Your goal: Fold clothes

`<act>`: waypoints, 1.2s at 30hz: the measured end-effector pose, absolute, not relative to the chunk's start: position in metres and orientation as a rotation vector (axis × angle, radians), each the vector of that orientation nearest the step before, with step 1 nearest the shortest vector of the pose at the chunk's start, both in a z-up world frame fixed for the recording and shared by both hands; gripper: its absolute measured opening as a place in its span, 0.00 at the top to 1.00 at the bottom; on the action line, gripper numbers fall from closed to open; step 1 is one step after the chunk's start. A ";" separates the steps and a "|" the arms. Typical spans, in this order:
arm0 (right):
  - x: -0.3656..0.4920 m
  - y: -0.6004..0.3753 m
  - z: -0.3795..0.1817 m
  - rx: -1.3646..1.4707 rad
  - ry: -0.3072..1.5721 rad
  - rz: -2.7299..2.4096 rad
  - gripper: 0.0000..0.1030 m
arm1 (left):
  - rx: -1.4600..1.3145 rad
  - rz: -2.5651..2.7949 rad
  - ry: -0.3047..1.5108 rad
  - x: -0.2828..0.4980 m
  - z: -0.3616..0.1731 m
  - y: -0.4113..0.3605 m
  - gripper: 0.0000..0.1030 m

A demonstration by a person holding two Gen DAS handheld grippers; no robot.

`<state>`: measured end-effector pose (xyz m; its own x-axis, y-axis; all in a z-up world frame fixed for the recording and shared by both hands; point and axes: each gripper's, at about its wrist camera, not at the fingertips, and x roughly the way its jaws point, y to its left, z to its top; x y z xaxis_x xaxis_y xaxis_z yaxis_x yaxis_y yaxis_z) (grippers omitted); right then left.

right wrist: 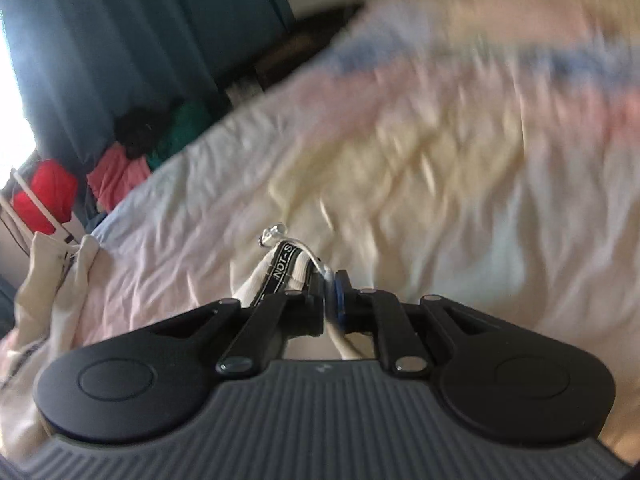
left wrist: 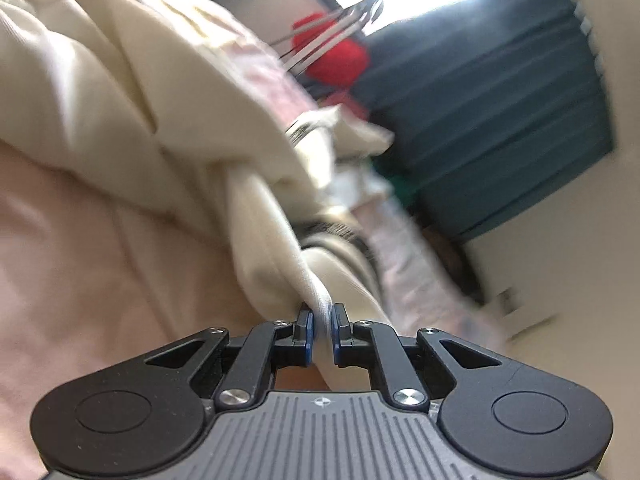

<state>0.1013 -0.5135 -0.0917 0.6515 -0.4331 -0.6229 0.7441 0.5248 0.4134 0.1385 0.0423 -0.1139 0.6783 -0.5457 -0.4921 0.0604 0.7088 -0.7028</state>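
A cream garment (left wrist: 132, 92) hangs bunched in the left wrist view, lifted above the pale pink bed sheet (left wrist: 80, 264). My left gripper (left wrist: 322, 320) is shut on a twisted fold of its cream cloth. In the right wrist view my right gripper (right wrist: 330, 292) is shut on the garment's edge (right wrist: 280, 276), where a black lettered band and a white drawstring show. More of the cream garment (right wrist: 44, 292) hangs at the left of that view. The views are motion-blurred.
The bed (right wrist: 400, 168) with a pale patterned sheet fills the right wrist view. Teal curtains (left wrist: 500, 120) hang by a bright window. Red, pink and green clothes (right wrist: 116, 176) are piled beyond the bed. A metal drying rack (left wrist: 332, 28) stands near the window.
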 end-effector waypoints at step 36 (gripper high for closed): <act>0.033 -0.460 -0.105 1.197 0.386 -0.582 0.93 | -1.375 0.220 0.502 0.110 -0.129 0.261 0.89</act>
<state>0.0334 -0.4600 -0.1050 0.7930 -0.2161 -0.5697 0.6089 0.2470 0.7538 0.1097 0.2607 -0.1288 0.8751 -0.1386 -0.4637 -0.4349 0.1952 -0.8791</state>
